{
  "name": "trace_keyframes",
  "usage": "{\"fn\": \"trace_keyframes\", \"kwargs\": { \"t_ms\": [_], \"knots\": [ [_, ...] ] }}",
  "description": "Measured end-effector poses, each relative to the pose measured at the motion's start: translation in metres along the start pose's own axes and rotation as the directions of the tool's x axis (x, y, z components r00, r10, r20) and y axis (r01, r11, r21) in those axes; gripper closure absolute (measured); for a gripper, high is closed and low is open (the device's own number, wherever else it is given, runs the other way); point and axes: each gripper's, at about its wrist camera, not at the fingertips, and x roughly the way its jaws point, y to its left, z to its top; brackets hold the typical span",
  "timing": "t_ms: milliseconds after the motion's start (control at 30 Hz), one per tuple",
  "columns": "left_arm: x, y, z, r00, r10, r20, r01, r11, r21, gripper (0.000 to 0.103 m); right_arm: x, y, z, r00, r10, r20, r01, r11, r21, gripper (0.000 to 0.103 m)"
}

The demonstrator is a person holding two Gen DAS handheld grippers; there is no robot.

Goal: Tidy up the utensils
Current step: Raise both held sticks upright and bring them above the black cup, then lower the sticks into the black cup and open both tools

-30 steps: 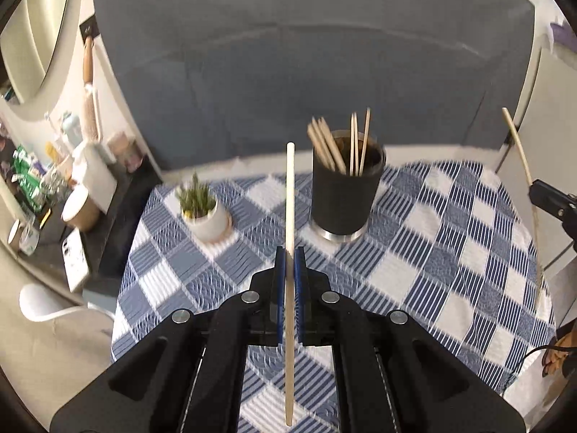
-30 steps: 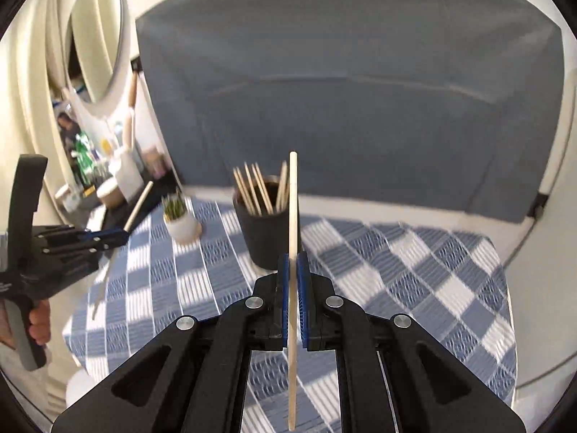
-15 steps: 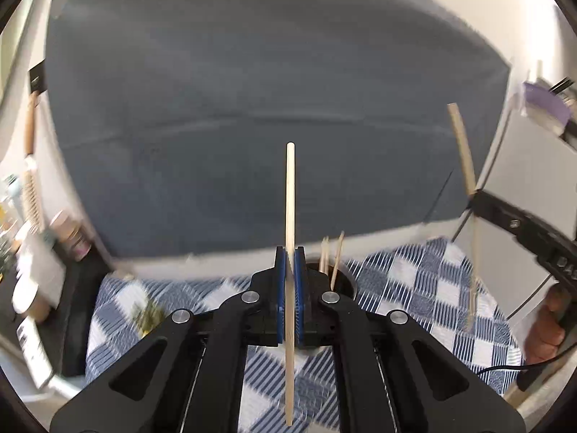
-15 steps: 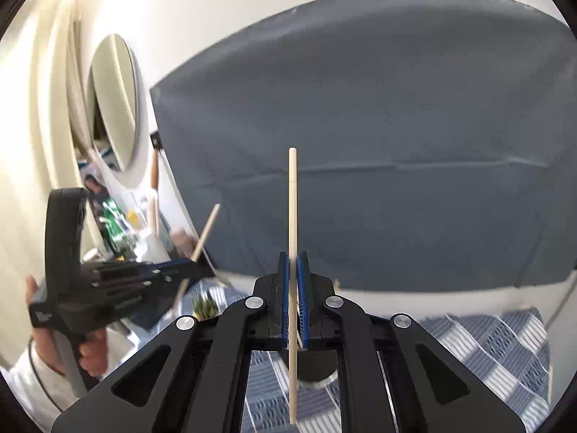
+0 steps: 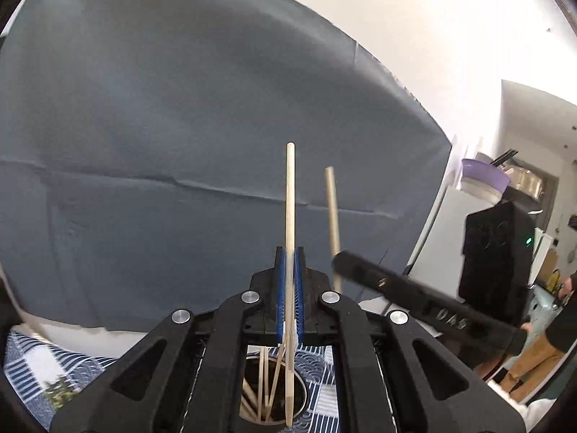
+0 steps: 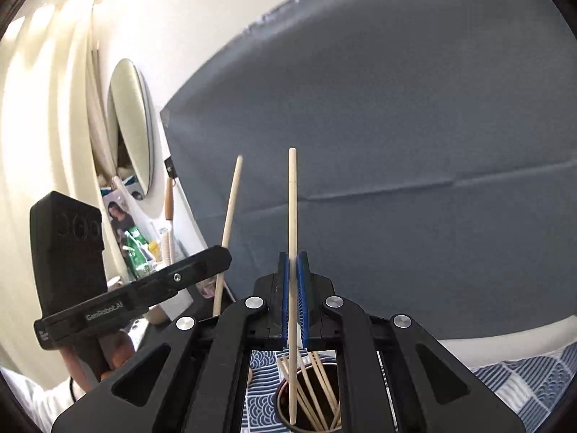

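Chopsticks clamped upright, one in left tool (image 5: pixel 289 288), one in right tool (image 6: pixel 295 288), lower tips over dark cup (image 6: pixel 310 407) holding more sticks.

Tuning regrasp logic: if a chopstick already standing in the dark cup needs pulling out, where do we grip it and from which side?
Grip a chopstick on the bare upper shaft above the cup rim, coming from straight above with the fingers either side. The sticks lean fanned apart, so the tops are the only separated part. Both grippers already hold one each.

Both grippers (image 5: pixel 288 288) (image 6: pixel 295 288) are matte black with blue pads (image 6: pixel 304 299), silver screws, white "GenRobot.AI" lettering; bare-skinned hand (image 6: pixel 108 357), white sleeve.
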Motion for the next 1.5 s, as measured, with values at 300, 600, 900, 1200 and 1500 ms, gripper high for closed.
{"fn": "trace_keyframes", "kwargs": {
  "t_ms": [300,600,900,1200,1500],
  "knots": [
    [0.032,0.024,-0.034,0.998,-0.044,0.042,0.045,0.998,-0.037,0.098,0.035,-0.023,-0.033,1.0,-0.014,-0.003,0.014,1.0,0.028,0.098],
    [0.045,0.031,-0.076,0.998,-0.058,-0.019,0.057,0.995,-0.077,0.097,0.054,-0.033,-0.077,0.996,-0.044,-0.073,0.05,0.995,0.087,0.098],
    [0.03,0.012,-0.078,1.0,-0.023,0.007,0.024,1.0,-0.016,0.096,0.048,-0.021,-0.097,0.978,-0.133,-0.163,0.137,0.99,0.019,0.098],
    [0.032,0.007,-0.074,0.997,0.073,0.029,-0.075,0.995,0.059,0.098,0.039,-0.006,-0.107,0.962,-0.176,-0.211,0.169,0.984,-0.049,0.098],
    [0.05,-0.008,-0.101,0.988,0.126,-0.087,-0.111,0.982,0.156,0.098,0.038,-0.013,-0.112,0.947,-0.2,-0.253,0.192,0.98,-0.056,0.098]
  ]
}}
